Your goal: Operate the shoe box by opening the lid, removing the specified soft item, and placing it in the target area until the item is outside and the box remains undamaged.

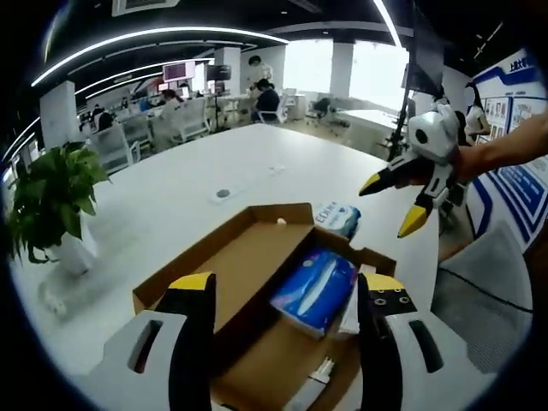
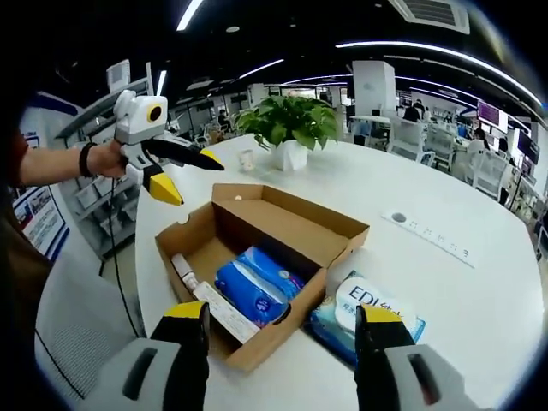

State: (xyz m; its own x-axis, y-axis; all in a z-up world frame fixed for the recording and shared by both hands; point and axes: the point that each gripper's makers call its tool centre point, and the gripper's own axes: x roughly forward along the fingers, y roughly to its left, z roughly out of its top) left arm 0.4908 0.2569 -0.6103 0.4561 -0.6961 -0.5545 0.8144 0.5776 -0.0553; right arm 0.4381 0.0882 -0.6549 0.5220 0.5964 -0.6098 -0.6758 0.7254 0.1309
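Right gripper view — "EDI" pack (image 2: 368, 312) beside open shoe box (image 2: 257, 257).

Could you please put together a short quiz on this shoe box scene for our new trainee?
1. True or false: the cardboard shoe box has its lid open.
2. Which item lies on the white table outside the box, touching its wall?
A) the blue soft pack
B) the light blue wipes pack
C) the potted plant
3. Fill in: the jaws of the left gripper and the right gripper, both raised above the table, stand ____.

Key:
1. True.
2. B; the blue soft pack is inside the box, the plant stands far beyond it.
3. Open, holding nothing.
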